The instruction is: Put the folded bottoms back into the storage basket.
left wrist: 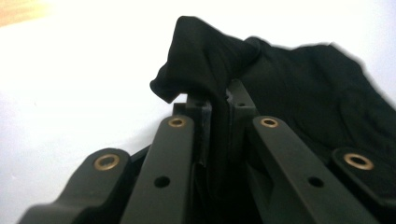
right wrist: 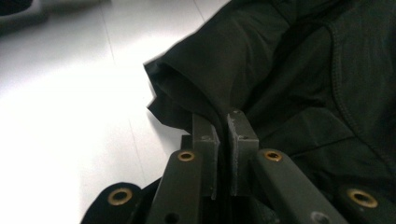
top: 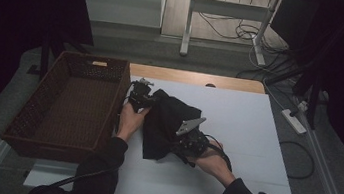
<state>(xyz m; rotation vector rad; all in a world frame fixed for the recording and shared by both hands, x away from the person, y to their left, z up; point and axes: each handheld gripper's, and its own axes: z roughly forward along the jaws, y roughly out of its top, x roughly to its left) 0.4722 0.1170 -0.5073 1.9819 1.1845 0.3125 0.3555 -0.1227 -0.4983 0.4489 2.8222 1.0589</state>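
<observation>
A black cloth garment [top: 169, 122] lies bunched on the white table top [top: 246, 132], partly lifted between my two grippers. My left gripper [top: 145, 99] is at the cloth's far left corner, shut on a fold of it; in the left gripper view the black cloth [left wrist: 205, 65] stands up pinched between the jaws of the left gripper [left wrist: 218, 100]. My right gripper [top: 180, 139] is at the cloth's near right edge. In the right gripper view the cloth's hem [right wrist: 210, 88] runs down between the closed jaws of the right gripper [right wrist: 223, 122].
A dark woven basket [top: 65, 103] stands at the table's left edge, close beside my left hand. Bare white table top stretches to the right and toward the front edge. Cables and a power strip [top: 294, 120] lie on the floor at the right.
</observation>
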